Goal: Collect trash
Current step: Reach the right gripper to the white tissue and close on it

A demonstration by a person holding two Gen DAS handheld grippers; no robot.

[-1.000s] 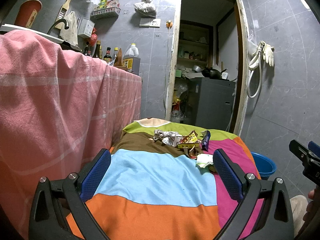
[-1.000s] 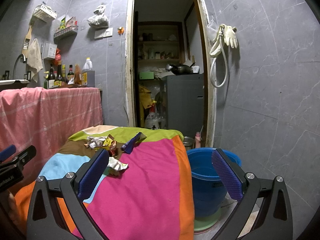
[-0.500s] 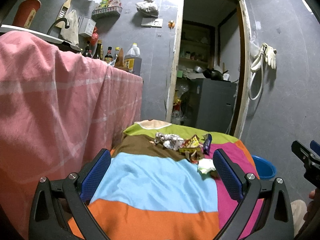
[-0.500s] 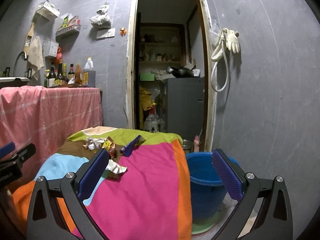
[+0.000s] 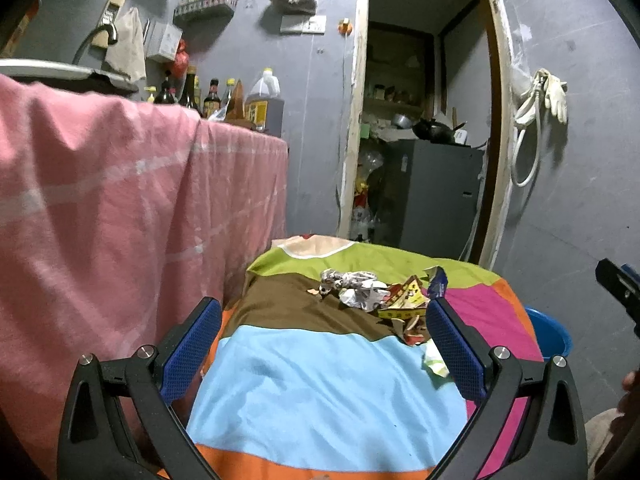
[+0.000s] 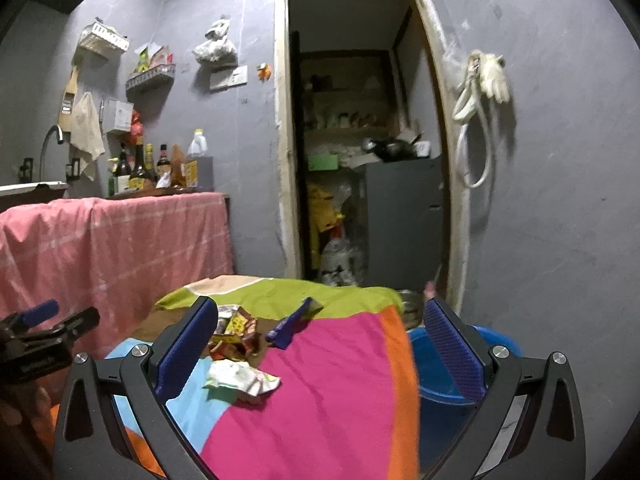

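Striped cloth (image 5: 320, 380) bears wrappers (image 5: 400, 300); left hand-held gripper (image 5: 320, 344) and right hand-held gripper (image 6: 320, 344) hover level, spread wide.

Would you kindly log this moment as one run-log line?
left claw: open, empty | right claw: open, empty | wrappers: on striped cloth | blue bucket: beside table, right

both wrist views look low across the striped cloth (image 5: 320, 380) toward the doorway (image 6: 360, 160), sharing both.
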